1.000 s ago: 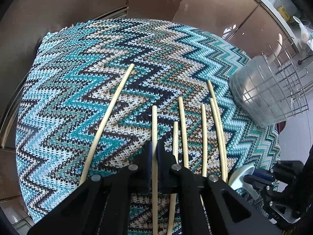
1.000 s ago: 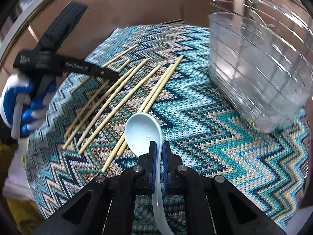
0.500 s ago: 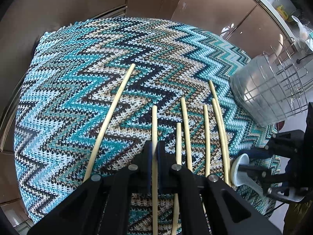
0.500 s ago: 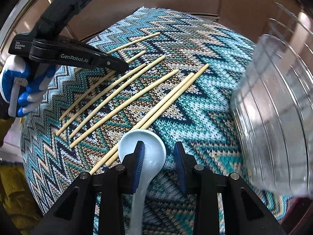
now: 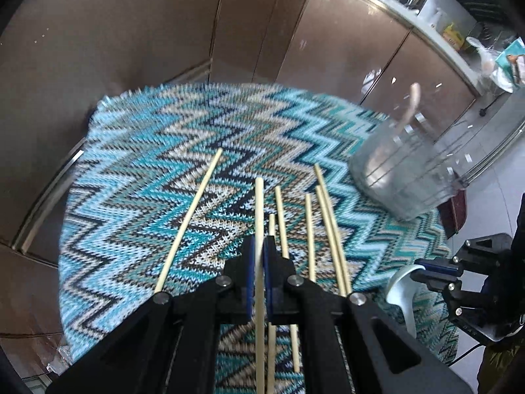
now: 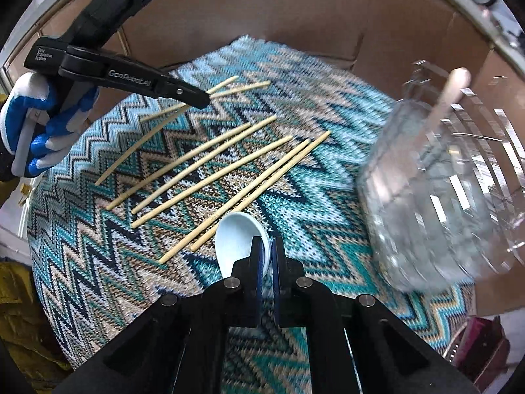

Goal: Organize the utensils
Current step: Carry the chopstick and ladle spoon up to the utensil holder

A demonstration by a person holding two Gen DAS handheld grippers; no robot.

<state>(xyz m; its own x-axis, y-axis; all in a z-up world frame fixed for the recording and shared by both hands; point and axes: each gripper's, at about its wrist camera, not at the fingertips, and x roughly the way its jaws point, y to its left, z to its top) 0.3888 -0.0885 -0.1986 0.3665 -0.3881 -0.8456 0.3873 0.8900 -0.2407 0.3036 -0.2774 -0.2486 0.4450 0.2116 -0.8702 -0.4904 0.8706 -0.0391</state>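
Chopsticks (image 6: 210,161) lie side by side on the zigzag cloth (image 5: 137,177). The left gripper (image 5: 258,262) pinches one chopstick (image 5: 259,216); the right gripper (image 6: 268,256) clamps a pale blue spoon (image 6: 238,243). A blurred wire holder (image 6: 436,197) stands far right, seemingly holding one utensil.
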